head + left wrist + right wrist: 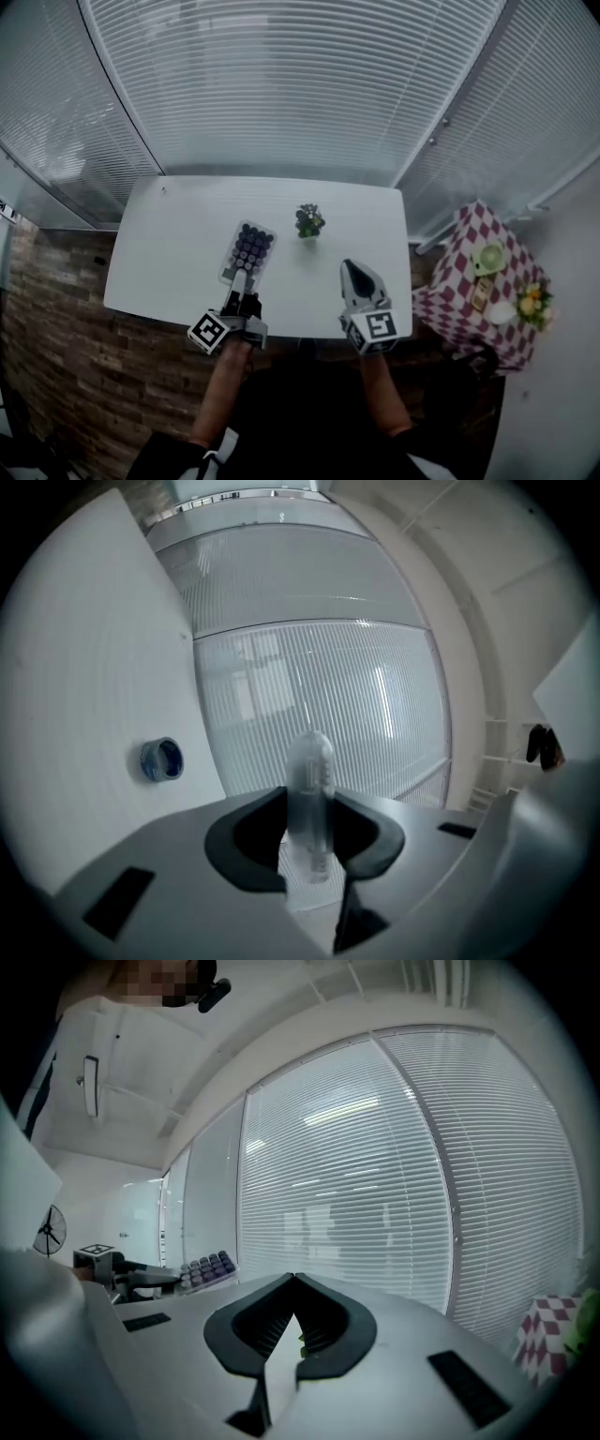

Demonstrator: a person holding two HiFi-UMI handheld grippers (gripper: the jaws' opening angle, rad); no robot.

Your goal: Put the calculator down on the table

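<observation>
The calculator (249,248), pale with rows of purple keys, lies face up over the white table (178,234), its near end in my left gripper (240,284). In the left gripper view it shows edge-on (311,780) between the dark pads, which press on it; the gripper (312,808) is rolled, so the table (84,714) stands at the left. Whether the calculator touches the table I cannot tell. The right gripper view shows its keys (208,1267) at the left. My right gripper (357,273) rests over the table's near right part, jaws shut with nothing in them (294,1285).
A small potted plant (309,221) stands on the table right of the calculator. A small blue round thing (161,759) sits on the table. A red-checked side table (469,239) with dishes stands at the right. Window blinds (300,84) run behind the table.
</observation>
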